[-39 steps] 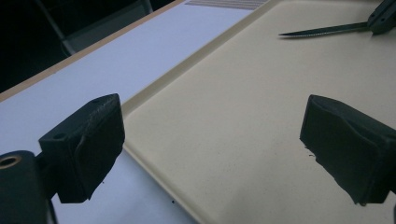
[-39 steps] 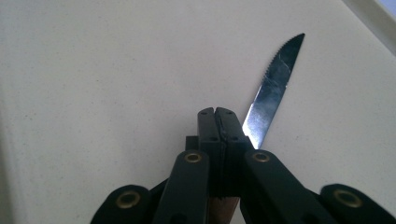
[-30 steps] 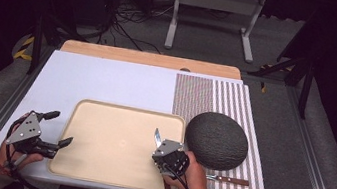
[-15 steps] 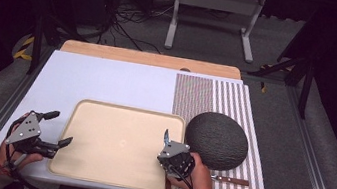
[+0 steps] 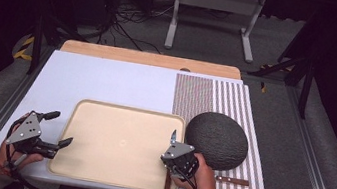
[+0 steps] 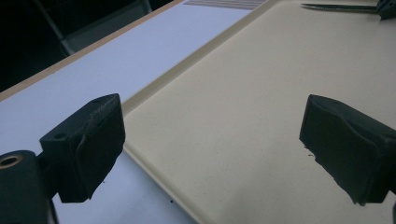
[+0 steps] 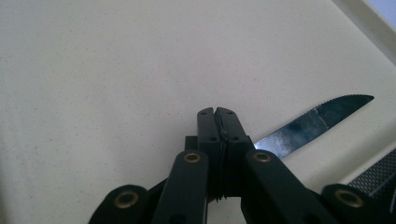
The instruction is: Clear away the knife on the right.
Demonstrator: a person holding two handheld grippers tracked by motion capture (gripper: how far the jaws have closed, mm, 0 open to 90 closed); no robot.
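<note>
A beige tray [image 5: 129,109] lies on the white board near the front edge. At the tray's right edge my right gripper [image 5: 166,158] is shut on a serrated knife [image 5: 173,136], whose blade sticks out toward the far side. In the right gripper view the jaws [image 7: 217,112] are pressed together just over the tray [image 7: 93,70], and the knife blade [image 7: 308,126] runs out to their right. My left gripper [image 5: 59,129] stands open at the tray's left edge with nothing between its pads [image 6: 88,144]. The knife [image 6: 336,6] shows far across the tray [image 6: 261,93].
A dark round textured object [image 5: 216,140] sits on a striped mat [image 5: 216,96], right of the tray and close to my right hand. A wooden-handled utensil [image 5: 233,181] lies on the mat near the front edge. Bare white board [image 5: 108,78] stretches behind the tray.
My right gripper has drifted slightly to the right, and the knife blade has swung from leaning left to nearly straight away from the person. The left gripper has stayed put.
</note>
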